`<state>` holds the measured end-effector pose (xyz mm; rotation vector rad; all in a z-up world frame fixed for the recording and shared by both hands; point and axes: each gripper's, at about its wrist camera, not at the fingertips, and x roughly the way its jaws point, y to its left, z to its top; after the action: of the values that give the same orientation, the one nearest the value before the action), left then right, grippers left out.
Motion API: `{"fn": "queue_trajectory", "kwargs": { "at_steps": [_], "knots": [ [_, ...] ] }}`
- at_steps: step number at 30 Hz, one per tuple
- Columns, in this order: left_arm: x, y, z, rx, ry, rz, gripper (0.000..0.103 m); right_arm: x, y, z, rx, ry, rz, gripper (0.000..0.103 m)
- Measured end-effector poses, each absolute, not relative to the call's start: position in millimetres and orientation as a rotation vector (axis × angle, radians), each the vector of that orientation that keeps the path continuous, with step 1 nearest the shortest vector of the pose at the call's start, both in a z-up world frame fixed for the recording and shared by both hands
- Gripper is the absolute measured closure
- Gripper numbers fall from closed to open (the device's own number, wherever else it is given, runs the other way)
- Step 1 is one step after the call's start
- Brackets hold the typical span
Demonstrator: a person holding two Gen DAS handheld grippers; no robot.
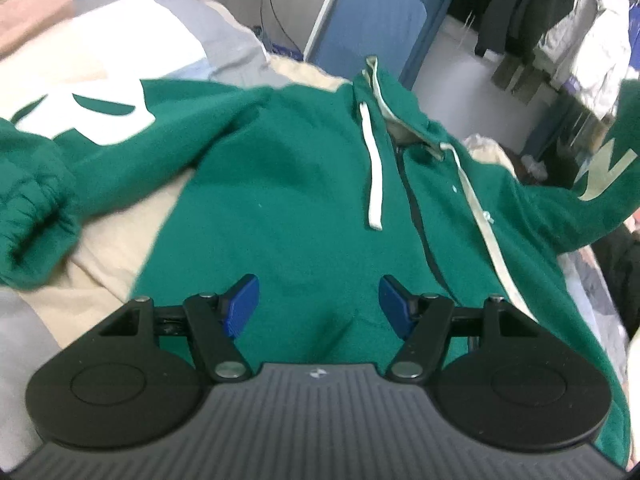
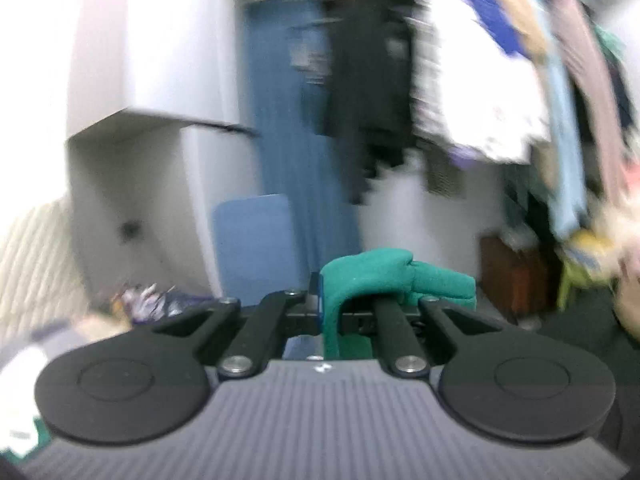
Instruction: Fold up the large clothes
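A green fleece zip-front hoodie (image 1: 304, 184) with white drawstrings lies spread front-up on a bed covered by a cream, grey and pink patchwork quilt (image 1: 92, 56). Its hood end points toward the far edge of the bed, beyond which stand a blue padded panel (image 1: 372, 28) and hanging clothes (image 1: 560, 20). One ribbed cuff (image 1: 32, 216) is bunched at the left edge of the view; the opposite sleeve (image 1: 616, 168), bearing a pale letter, lifts off toward the right and is cut off by the frame.

The left tool (image 1: 318, 304) hovers over the lower body of the hoodie, its blue pads (image 1: 242, 304) released and wide apart with nothing between them.

The right tool (image 2: 320, 300) is clenched on a fold of the green fabric (image 2: 384, 276), which drapes over its pads and hides them. That view is heavily blurred; room details behind are hard to make out.
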<state>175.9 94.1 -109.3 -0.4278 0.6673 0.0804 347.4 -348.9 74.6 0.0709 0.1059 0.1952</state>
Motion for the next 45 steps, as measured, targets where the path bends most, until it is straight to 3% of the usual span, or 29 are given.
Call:
{"fn": "queue_trajectory", "kwargs": {
  "at_steps": [6, 12, 19, 21, 23, 24, 35, 45],
  "knots": [
    [165.7, 118.7, -94.2, -0.474, 0.612, 0.069, 0.032, 289.0, -212.4, 45.2, -0.237, 0.163, 0.379, 0.094],
    [161.0, 138.1, -86.4, -0.506, 0.557, 0.078, 0.032, 229.4, -102.4, -40.1, -0.474, 0.303, 0.568, 0.093],
    [164.7, 148.3, -97.2, -0.569, 0.556, 0.049, 0.032, 195.6, -58.5, -124.9, -0.546, 0.503, 0.645, 0.09],
    [167.1, 145.6, -98.7, -0.565, 0.556, 0.031, 0.032, 194.4, -59.4, -131.0, -0.533, 0.555, 0.66, 0.075],
    [167.8, 141.0, -98.9, -0.559, 0.55, 0.009, 0.032, 190.7, -67.2, -128.9, -0.465, 0.587, 0.69, 0.03],
    [167.0, 138.1, -98.8, -0.552, 0.548, 0.0, 0.032, 186.7, -70.6, -127.8, -0.439, 0.597, 0.706, 0.024],
    [154.6, 93.3, -94.9, -0.453, 0.514, -0.126, 0.032, 145.6, -133.5, -114.7, -0.29, 0.696, 0.63, 0.023],
    [146.1, 43.5, -100.8, -0.272, 0.504, -0.179, 0.032, 183.3, -205.3, -114.4, -0.01, 0.595, 0.439, 0.024]
  ]
}}
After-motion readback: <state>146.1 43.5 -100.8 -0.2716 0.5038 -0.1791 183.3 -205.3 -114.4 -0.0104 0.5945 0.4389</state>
